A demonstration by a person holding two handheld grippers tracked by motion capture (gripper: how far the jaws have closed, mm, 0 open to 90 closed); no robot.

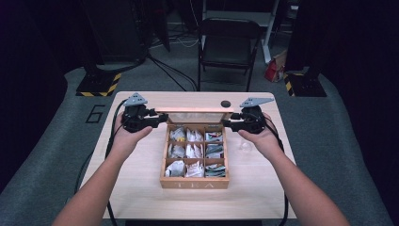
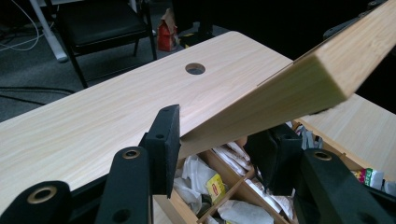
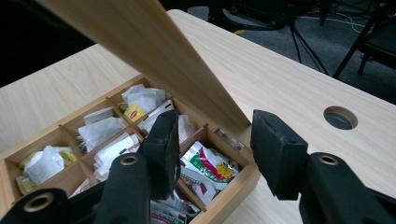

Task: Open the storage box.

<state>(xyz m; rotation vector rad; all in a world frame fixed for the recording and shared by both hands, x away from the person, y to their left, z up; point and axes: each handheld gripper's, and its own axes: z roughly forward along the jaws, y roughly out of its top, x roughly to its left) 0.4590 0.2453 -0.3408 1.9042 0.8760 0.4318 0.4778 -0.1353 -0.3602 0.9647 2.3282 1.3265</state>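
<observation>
Wooden tea box (image 1: 194, 181) at table (image 1: 141, 188) centre — nine compartments of tea bags (image 1: 187, 151), "TEA" on its front. Its lid (image 1: 194, 110) stands raised on rear hinges. Left gripper (image 1: 155, 118) clamps the lid's left end; right gripper (image 1: 227, 122) brackets the right end — contact unclear.

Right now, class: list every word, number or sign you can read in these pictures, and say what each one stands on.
"TEA": on the front wall of the wooden box.
"6": on the grey floor mat left of the table.
Print on the tea bag packets: too small and blurred to read.
</observation>
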